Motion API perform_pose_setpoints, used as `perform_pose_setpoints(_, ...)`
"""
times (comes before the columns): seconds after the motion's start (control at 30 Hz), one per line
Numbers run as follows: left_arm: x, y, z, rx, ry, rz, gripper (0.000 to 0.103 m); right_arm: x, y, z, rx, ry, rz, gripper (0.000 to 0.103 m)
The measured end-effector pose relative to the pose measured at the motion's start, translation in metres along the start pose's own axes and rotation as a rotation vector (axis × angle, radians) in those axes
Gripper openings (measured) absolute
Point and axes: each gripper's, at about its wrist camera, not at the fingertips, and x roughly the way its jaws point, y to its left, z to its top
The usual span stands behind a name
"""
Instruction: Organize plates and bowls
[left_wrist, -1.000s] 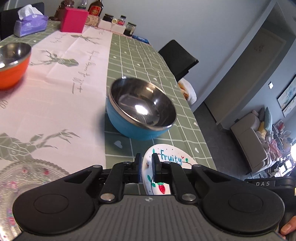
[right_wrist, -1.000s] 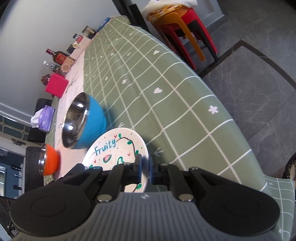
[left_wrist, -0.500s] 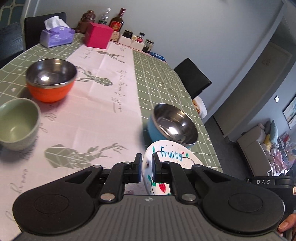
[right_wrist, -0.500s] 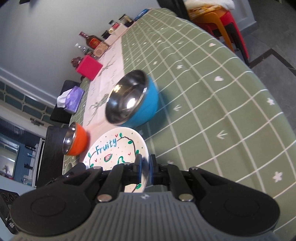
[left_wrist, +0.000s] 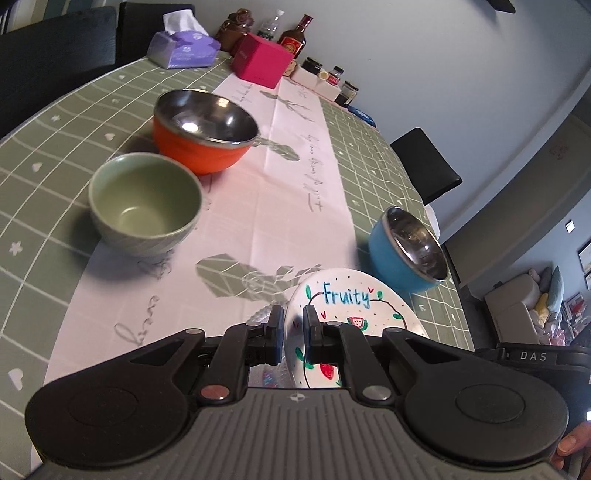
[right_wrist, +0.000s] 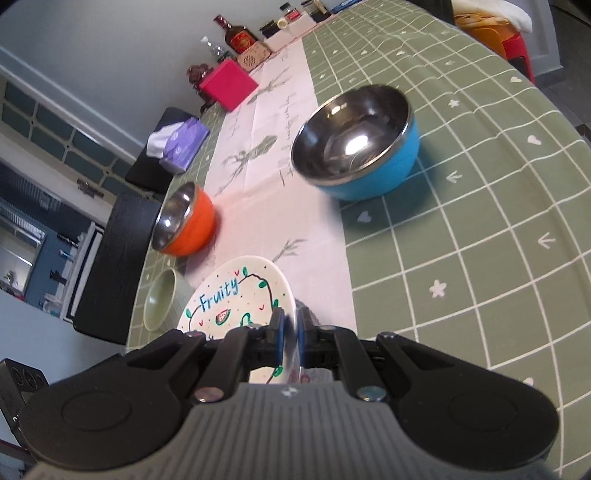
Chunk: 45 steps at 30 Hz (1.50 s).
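A white plate painted with "Fruity" and fruit hangs above the table, held from both sides. My left gripper is shut on its left rim, and my right gripper is shut on the rim of the same plate. Beyond it stand a blue steel-lined bowl, an orange steel-lined bowl and a green ceramic bowl. A clear patterned glass plate shows faintly under my left fingers.
The table has a green checked cloth with a white runner. At its far end stand a pink box, a purple tissue pack, bottles and jars. Black chairs line the sides; red and orange stools stand off the right edge.
Both grippers have carried the plate leftward along the table. The blue bowl has slid to the right in the left view, and the orange and green bowls have come into view.
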Motion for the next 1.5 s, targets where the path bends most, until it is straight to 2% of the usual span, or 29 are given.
perform_pose_setpoints(0.2, 0.002, 0.014, -0.006, -0.023, 0.018, -0.002, 0.011, 0.017, 0.003, -0.011, -0.028, 0.038, -0.042, 0.006)
perform_pose_setpoints(0.5, 0.005, 0.016, -0.015, -0.005, 0.033, 0.025, 0.011, 0.024, 0.006, -0.018, -0.075, 0.058, -0.079, 0.007)
perform_pose_setpoints(0.7, 0.010, 0.016, -0.020, 0.025, 0.038, 0.054, 0.011, 0.027, 0.008, -0.018, -0.101, 0.059, -0.091, 0.007)
perform_pose_setpoints(1.1, 0.011, 0.015, -0.020, 0.052, 0.036, 0.065, 0.011, 0.030, 0.015, -0.020, -0.168, 0.046, -0.109, 0.008)
perform_pose_setpoints(1.23, 0.017, 0.015, -0.021, 0.065, 0.067, 0.076, 0.014, 0.031, 0.019, -0.022, -0.198, 0.043, -0.122, 0.008)
perform_pose_setpoints(1.33, 0.018, 0.010, -0.022, 0.109, 0.059, 0.091, 0.014, 0.031, 0.022, -0.023, -0.218, 0.039, -0.132, 0.009)
perform_pose_setpoints(1.5, 0.018, 0.011, -0.022, 0.111, 0.051, 0.081, 0.015, 0.028, 0.025, -0.023, -0.251, 0.011, -0.161, 0.010)
